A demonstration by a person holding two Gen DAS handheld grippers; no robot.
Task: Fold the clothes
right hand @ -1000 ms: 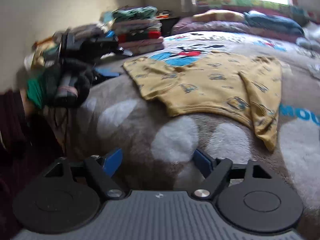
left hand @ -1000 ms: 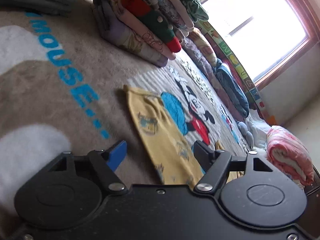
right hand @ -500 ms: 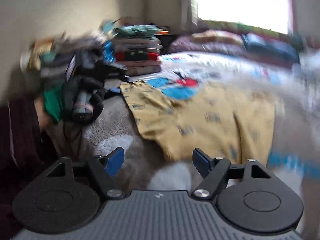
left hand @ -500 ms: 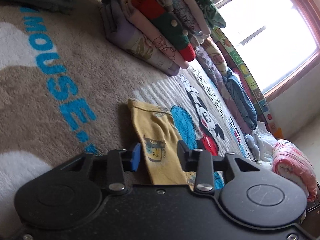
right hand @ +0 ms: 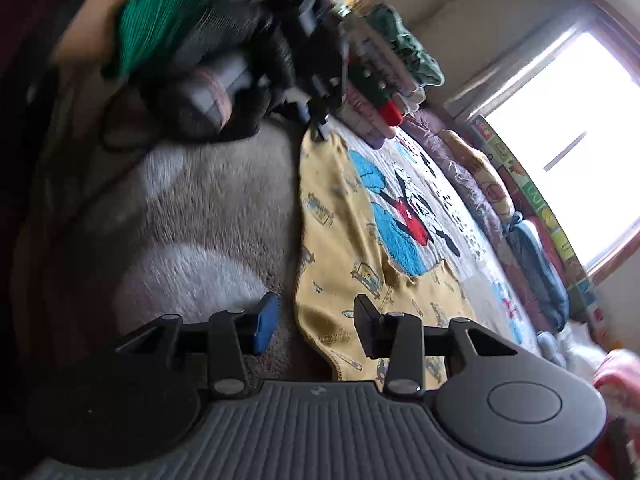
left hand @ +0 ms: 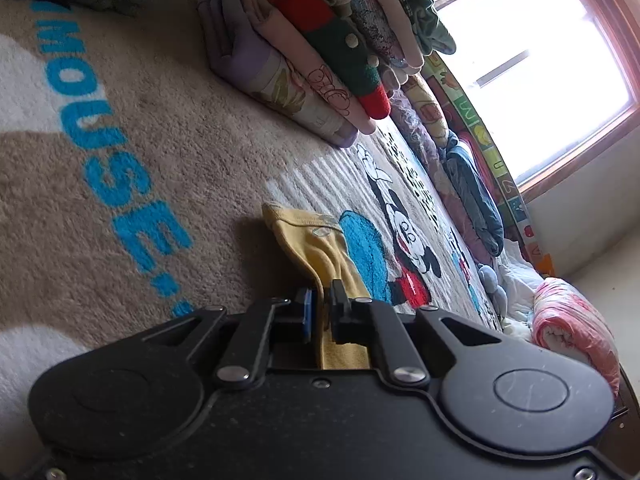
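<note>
One yellow shirt (right hand: 344,248) lies flat on the bed blanket (left hand: 132,152), one stack of folded clothes (left hand: 320,40) beyond it. Left gripper (left hand: 320,308) jaws, wide apart a second ago, now clamp the shirt's edge. Right gripper (right hand: 316,324) has rolled over; jaws closing astride the shirt hem, pads not yet pressing.

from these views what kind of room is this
Most likely a bedroom: clothes are being folded on a bed spread with a plush cartoon-mouse blanket, a stack of folded clothes sits on it, and pillows line the side beneath a window.
</note>
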